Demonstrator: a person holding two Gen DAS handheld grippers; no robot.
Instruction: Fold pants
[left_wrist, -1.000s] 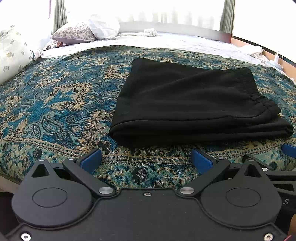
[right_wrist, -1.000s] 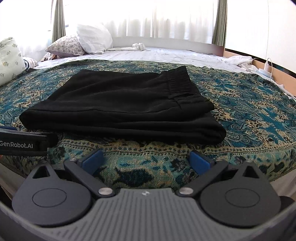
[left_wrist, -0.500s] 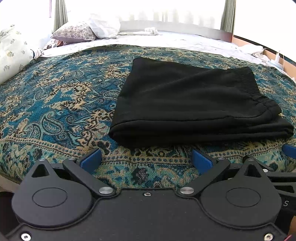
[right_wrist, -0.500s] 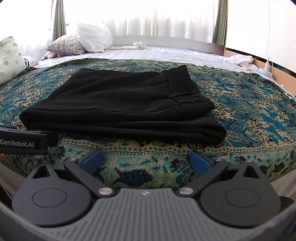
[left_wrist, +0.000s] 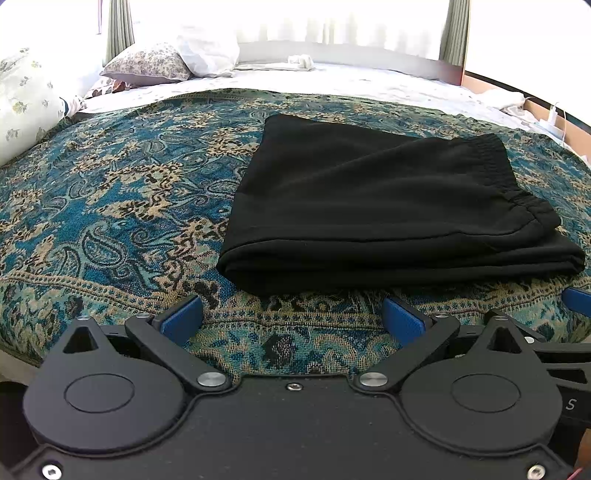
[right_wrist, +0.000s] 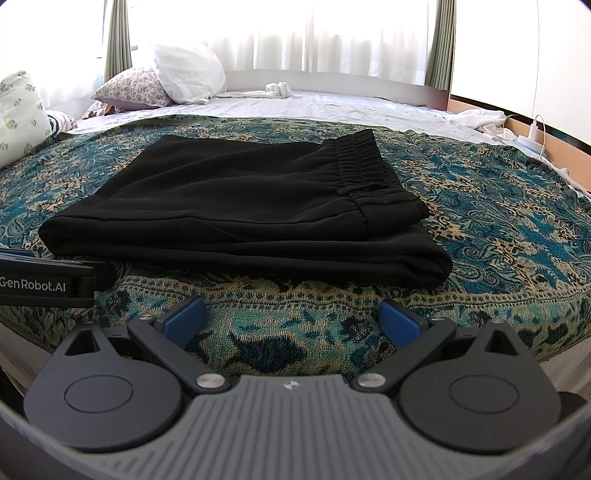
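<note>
Pants folded on bedspread, both grippers empty and spread

Bed (right_wrist: 351, 107) fills both views, white sheet at the far end under bright curtained windows; paisley bedspread (left_wrist: 129, 192) in teal, blue and tan covers the near part and drops over the near edge; black pants (left_wrist: 369, 206) lie on it as a flat rectangular stack of several layers, centred a little right in the left wrist view, centre-left in the right wrist view (right_wrist: 229, 206); elastic waistband (right_wrist: 358, 162) sits on top along the right end, gathered; thick folded edge faces the cameras, left end rounded.

Left gripper (left_wrist: 293, 317) sits low at the near edge of the bedspread, blue pads wide apart, nothing between them, just short of the pants' near edge, not touching; right gripper (right_wrist: 291, 315) likewise, pads spread, empty, near edge of the pants just beyond; left gripper's side with printed lettering shows at the left rim of the right wrist view (right_wrist: 44, 282), close to the pants' left corner; contact cannot be told.

Patterned pillow (right_wrist: 133, 88) and white pillow (right_wrist: 188, 74) at far left by the curtain; floral cushion (left_wrist: 26, 107) at the left edge; small white cloth bundle (right_wrist: 279, 88) on the sheet at the far end; white charger and cable (right_wrist: 535, 129) at far right by the wooden frame.
</note>
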